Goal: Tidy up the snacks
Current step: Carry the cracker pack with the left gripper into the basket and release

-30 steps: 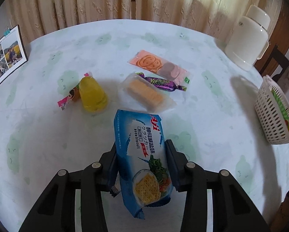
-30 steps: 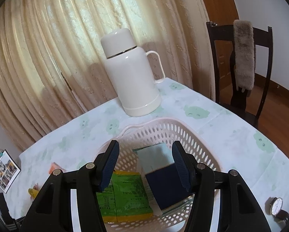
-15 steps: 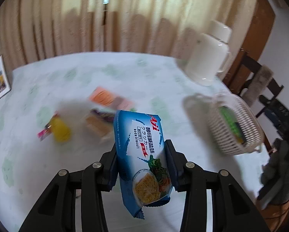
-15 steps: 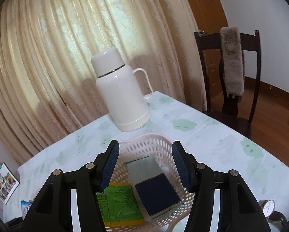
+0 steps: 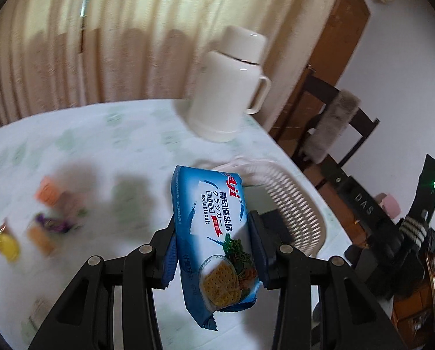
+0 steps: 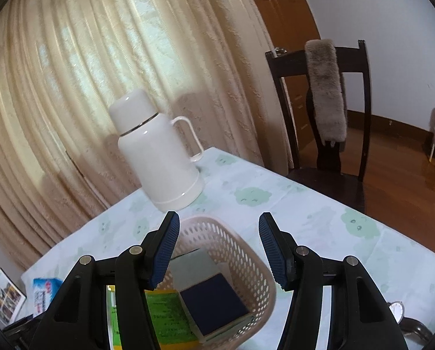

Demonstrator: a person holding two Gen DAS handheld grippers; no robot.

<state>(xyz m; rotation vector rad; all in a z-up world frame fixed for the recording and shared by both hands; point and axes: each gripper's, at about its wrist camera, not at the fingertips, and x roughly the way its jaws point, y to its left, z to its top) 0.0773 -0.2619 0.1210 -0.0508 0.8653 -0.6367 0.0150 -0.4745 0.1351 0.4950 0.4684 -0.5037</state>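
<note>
Left gripper (image 5: 214,248) clenched on cracker pack (image 5: 214,233), above desk. Right gripper (image 6: 217,250) released, empty. Best carried right over basket (image 5: 290,204), lowered flat beside boxes.

A white thermos jug (image 6: 159,157) with a side handle is seen upright on the table (image 6: 304,204), which is covered by a pale cloth printed with green patches. Cream curtains (image 6: 86,73) are hung behind it. A dark wooden chair (image 6: 328,157) is placed beside the table, with a grey furry cover (image 6: 325,87) draped over its back. A photo print (image 6: 4,300) is propped at the far left edge.
</note>
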